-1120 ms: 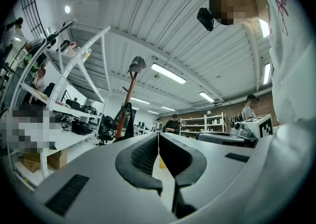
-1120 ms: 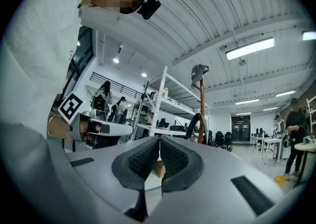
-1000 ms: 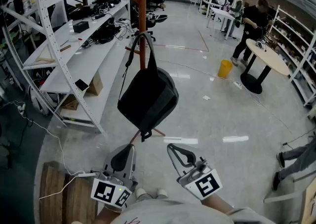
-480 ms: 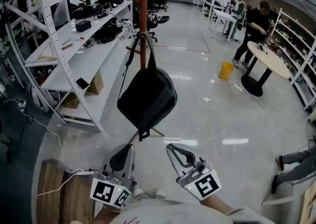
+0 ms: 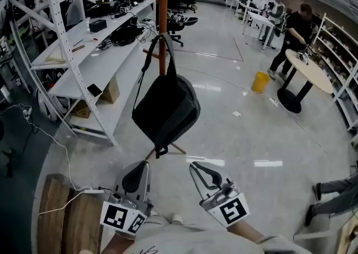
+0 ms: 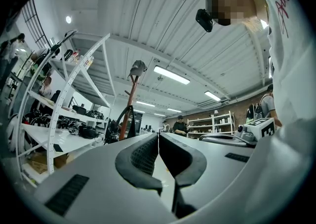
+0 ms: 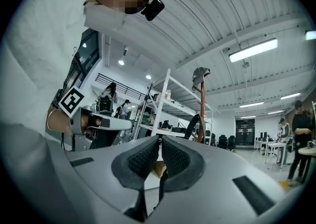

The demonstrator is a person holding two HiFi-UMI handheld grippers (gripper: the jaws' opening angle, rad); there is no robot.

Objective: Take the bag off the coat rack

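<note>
pressed together with nothing between them, the dark ribbed fingers [image 6: 140, 155] of the left gripper [image 5: 140, 168] meet along a thin seam. the right gripper [image 5: 197, 169] is likewise closed and empty. both are held low near the person's body, pointing toward the black soft fabric bag [image 5: 168, 110], which hangs well ahead of them, clear of the glossy grey floor [image 5: 235, 146]. its arched top handle [image 5: 171, 60] loops over a peg on the reddish-brown wooden coat rack pole [image 5: 163, 6].

the bag looks limp and sagging, probably with some weight low in its body, so it would likely swing and fold rather than hold its shape. the best hold seems to be the top handle just beside the peg. it is stiffer webbing, narrow enough for the jaws, and lifting there should free the loop. pinching the body fabric would likely slip or bunch.
</note>
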